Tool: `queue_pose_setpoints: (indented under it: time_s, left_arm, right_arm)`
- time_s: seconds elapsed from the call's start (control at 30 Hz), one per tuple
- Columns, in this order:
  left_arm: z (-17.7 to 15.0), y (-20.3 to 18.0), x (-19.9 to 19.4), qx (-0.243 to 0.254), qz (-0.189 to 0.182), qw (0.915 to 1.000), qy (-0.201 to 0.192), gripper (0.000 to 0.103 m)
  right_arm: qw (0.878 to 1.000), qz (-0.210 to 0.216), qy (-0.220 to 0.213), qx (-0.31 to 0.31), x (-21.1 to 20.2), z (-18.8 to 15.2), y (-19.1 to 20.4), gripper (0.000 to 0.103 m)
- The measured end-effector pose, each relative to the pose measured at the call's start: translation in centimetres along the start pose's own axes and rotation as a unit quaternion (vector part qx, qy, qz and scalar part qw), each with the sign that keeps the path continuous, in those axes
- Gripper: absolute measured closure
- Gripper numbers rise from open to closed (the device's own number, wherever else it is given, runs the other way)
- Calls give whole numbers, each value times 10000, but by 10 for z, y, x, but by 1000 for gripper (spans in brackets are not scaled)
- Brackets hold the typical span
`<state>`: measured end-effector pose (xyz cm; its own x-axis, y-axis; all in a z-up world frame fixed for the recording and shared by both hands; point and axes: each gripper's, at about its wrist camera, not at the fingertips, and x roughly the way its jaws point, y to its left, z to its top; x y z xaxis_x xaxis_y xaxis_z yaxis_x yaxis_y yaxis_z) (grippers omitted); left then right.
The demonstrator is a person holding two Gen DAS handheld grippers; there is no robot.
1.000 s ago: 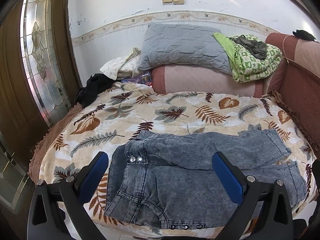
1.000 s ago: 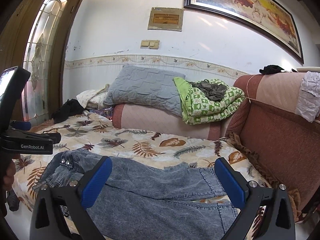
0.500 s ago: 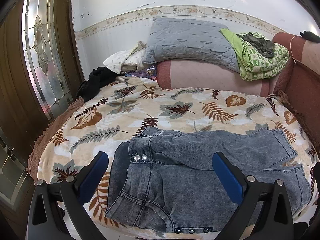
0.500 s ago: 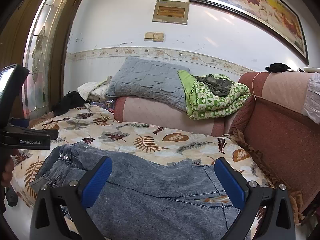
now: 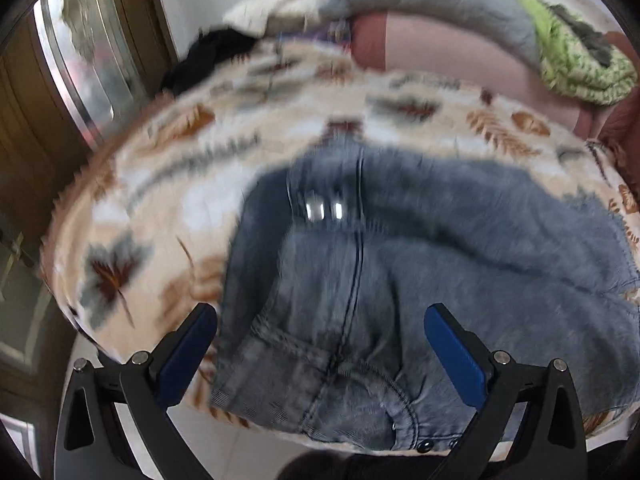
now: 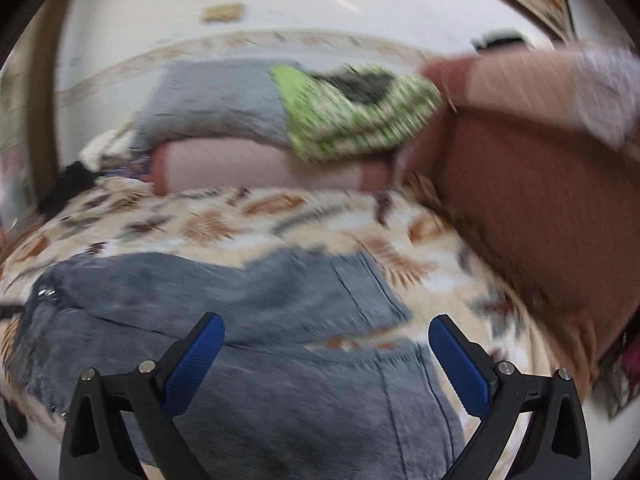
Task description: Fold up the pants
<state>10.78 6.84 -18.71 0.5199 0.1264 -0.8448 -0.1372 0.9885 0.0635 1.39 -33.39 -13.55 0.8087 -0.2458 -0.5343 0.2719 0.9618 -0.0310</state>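
- The pants point(image 5: 400, 280) are lying spread across the leaf-print blanket point(image 5: 160, 200) on the bed, waistband toward the person's left, both legs running off to the right, one leg lying beyond the other.
- The left gripper point(image 5: 320, 356) is hovering over the waist end, jaws standing wide apart, nothing between them (both views are badly smeared, so fine detail is a guess).
- The two metal buttons point(image 5: 324, 211) are glinting on the far side of the waistband, a handy landmark for the far corner.
- The right gripper point(image 6: 326, 360) is hanging over the leg end, blue pads point(image 6: 460, 368) spread wide too, gripping nothing.
- Judging by the lay, no fold is made yet; the step in hand looks like the approach for a first pinch.
- To do it well, I'd say each gripper should be aiming at the near edge: left at the waistband corner, right at the near hem point(image 6: 400, 400).
- Catching only denim matters here; that fluffy blanket could be getting nipped along with it if the jaws are dipping too deep.
- Both sides should be lifting level and together, carrying the near leg over onto the far one so the seams are lining up.
- The pink bolster point(image 6: 260, 168), grey pillow point(image 6: 212, 100) and green quilt point(image 6: 352, 112) are sitting well back, out of the way.
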Motion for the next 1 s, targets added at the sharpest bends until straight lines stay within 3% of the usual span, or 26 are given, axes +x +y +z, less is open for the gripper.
queue_pose_setpoints:
  time_s: [0.2,0.4,0.6,0.77,0.83,0.9,1.0]
  left_arm:
    - [-24,-9,50,-86,-180,9952,954,0]
    - [-30,-7,56,-314,-284,9961,778,0]
    - [-38,0,57,-336,-388,9971,568,0]
    - [-23,7,48,58,-417,9918,1203,0]
    - [-3,14,33,44,-332,9952,917,0]
    - [32,21,10,116,-146,9993,318,0]
    - [83,28,6,169,-41,9998,-21,0]
  right_arm:
    - [9974,-22,645,321,49,0,-30,0]
    - [9954,115,677,662,75,18,-31,0]
    - [9955,382,414,761,107,53,-11,0]
    - [9948,564,411,738,141,73,1,0]
    - [9945,580,454,738,154,75,-3,0]
    - [9934,599,591,783,166,76,-10,0]
    - [9911,612,765,896,186,82,-25,0]
